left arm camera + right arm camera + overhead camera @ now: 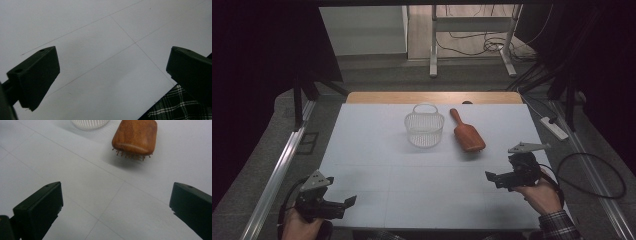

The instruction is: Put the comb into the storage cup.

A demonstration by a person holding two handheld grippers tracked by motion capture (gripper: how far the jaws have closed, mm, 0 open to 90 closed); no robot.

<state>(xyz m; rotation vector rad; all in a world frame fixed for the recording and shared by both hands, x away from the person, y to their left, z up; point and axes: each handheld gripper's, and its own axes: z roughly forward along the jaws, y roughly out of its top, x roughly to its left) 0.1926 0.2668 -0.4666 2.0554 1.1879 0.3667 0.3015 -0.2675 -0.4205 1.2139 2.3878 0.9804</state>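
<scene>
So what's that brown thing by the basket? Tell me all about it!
It's a hairbrush that looks wooden, reddish-brown and shiny. It has a slim handle pointing to the far side of the table and a wide, rounded-square head toward the near side. It lies bristles down, so short pin bristles peek out under the head. It rests on the white table, just right of the basket, seemingly not touching it.

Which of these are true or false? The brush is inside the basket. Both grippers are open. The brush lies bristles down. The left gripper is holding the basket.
1. The brush is inside the basket. False: it lies on the table beside the basket.
2. Both grippers are open. True: the left gripper and right gripper have their jaws wide apart.
3. The brush lies bristles down. True.
4. The left gripper is holding the basket. False: it holds nothing, far from the basket.
</scene>
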